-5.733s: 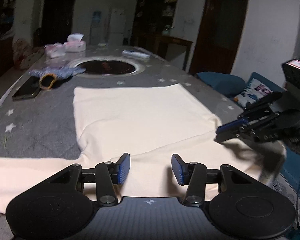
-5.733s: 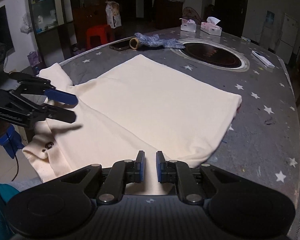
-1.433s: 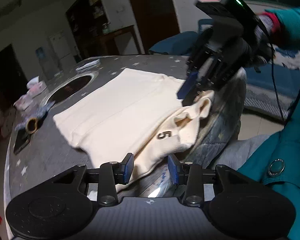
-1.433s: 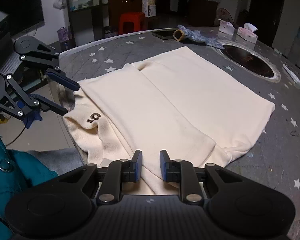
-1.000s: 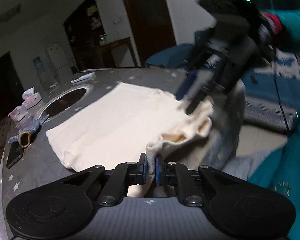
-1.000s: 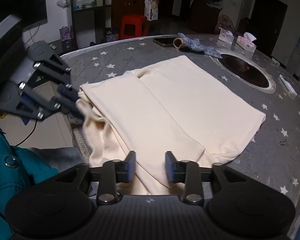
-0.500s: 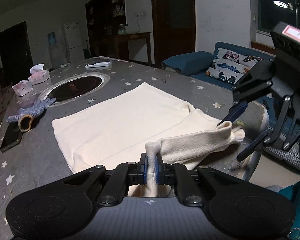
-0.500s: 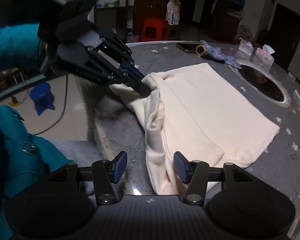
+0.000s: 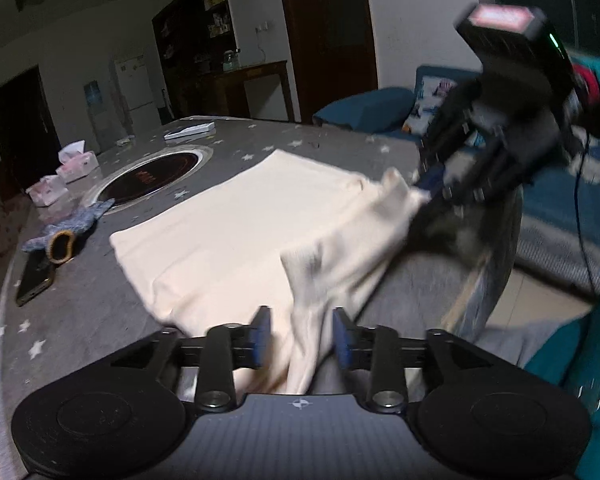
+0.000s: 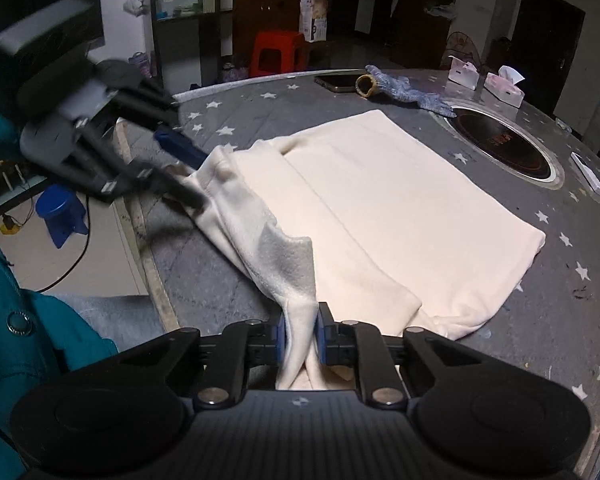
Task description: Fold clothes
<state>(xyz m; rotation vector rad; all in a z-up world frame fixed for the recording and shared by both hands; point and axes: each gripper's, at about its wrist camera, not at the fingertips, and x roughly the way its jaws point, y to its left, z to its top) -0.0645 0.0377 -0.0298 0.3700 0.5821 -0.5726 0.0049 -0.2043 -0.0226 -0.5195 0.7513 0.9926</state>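
Garment [image 10: 380, 208] lay on table [image 10: 580, 320], near edge lifted | right gripper [image 10: 299, 334] pinched one corner, raising it for folding over | left gripper [image 9: 299, 336] spread around other corner, cloth loose between its jaws

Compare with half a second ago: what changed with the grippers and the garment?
The left gripper opened, letting go of the cream garment. The right gripper, open before, closed on its raised near edge. Glove and phone stayed put.

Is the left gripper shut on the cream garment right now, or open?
Open: left gripper shows a wide gap, garment hanging loose between its pads.
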